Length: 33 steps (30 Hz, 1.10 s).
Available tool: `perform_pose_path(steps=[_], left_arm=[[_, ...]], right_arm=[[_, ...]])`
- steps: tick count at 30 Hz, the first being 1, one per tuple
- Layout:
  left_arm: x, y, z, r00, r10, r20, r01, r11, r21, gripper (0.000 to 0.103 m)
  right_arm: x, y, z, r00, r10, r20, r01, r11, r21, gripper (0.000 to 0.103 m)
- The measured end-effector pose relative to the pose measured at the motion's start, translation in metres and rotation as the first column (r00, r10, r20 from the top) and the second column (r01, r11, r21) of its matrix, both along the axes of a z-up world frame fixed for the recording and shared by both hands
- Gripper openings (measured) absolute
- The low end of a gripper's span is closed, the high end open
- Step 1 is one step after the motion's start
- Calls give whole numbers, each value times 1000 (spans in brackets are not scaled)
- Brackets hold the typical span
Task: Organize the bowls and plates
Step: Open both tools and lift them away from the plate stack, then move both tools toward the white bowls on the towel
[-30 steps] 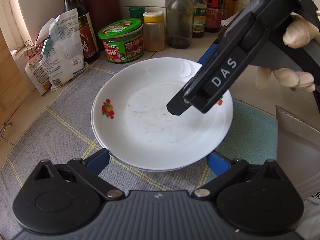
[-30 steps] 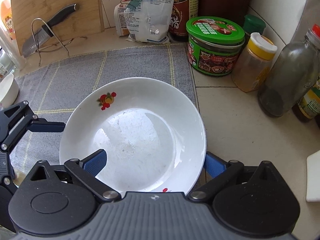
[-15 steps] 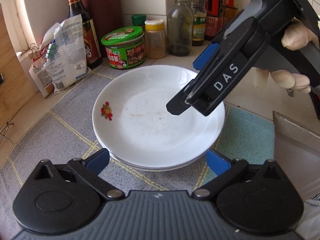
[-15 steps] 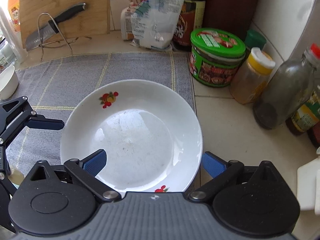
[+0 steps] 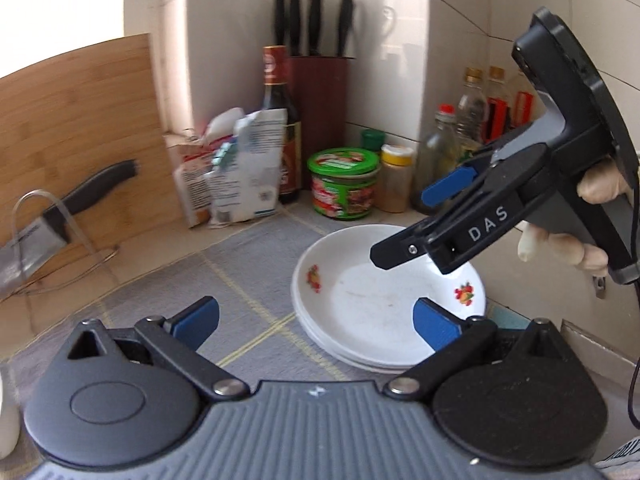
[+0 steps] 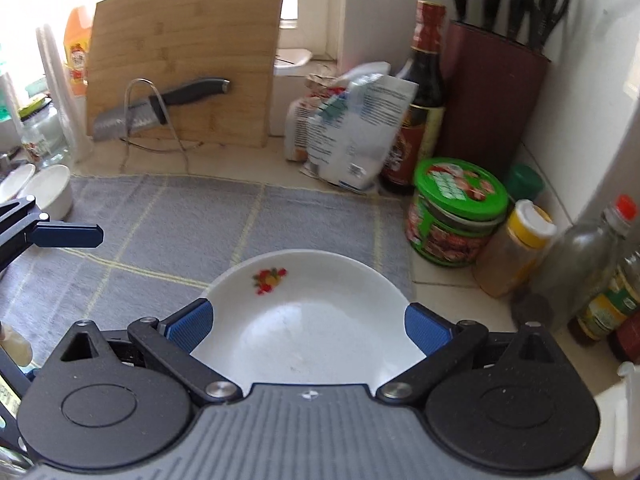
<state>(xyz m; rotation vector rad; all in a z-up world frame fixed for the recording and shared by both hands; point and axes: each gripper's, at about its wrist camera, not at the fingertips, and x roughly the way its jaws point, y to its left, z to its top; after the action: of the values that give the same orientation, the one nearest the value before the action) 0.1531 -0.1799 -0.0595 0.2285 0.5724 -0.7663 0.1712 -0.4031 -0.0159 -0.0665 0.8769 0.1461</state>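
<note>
A stack of white plates (image 5: 372,308) with small fruit prints rests on the grey mat (image 5: 224,280). My left gripper (image 5: 316,320) hangs open above the mat, and its right finger overlaps the stack's near rim. My right gripper (image 5: 400,226) hovers open over the far side of the stack, held by a gloved hand (image 5: 560,240). In the right wrist view the top plate (image 6: 304,280) lies between and below the open right gripper (image 6: 308,326), with nothing gripped. Small white bowls (image 6: 50,192) sit at the mat's left edge, near one left finger (image 6: 66,236).
A knife (image 6: 160,108) rests on a wire rack against a bamboo board (image 6: 184,52). Bags (image 6: 352,136), a soy sauce bottle (image 6: 420,100), a knife block (image 6: 492,92), a green-lidded jar (image 6: 456,212) and spice bottles (image 6: 512,248) crowd the back corner.
Both grippers have pulled back and risen from the plates. The left view has swung left, so the stack now sits to its right. The plates have not moved.
</note>
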Motion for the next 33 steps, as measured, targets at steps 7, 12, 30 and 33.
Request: perform_pose_path(steps=[7,12,30,33], left_arm=[[-13,48,4,976,216,-4,-216,976,-11,102],[-29,94,0,920,391,-24,-390,920,27,102],[-87,277,-44,752,659,-18,-655,751,85,102],[-86,293,-52,754,656,-32,-646,750,140,102]], right_arm=[[26,40,-6,984,179,4,-179,983,36,103],[46,86,-12,945,326,1,-325,942,87,103],[26,265,-23,846,531,-47,-528,847,68,103],[20,286,-29,849,524,-70,-520,851,69,103]])
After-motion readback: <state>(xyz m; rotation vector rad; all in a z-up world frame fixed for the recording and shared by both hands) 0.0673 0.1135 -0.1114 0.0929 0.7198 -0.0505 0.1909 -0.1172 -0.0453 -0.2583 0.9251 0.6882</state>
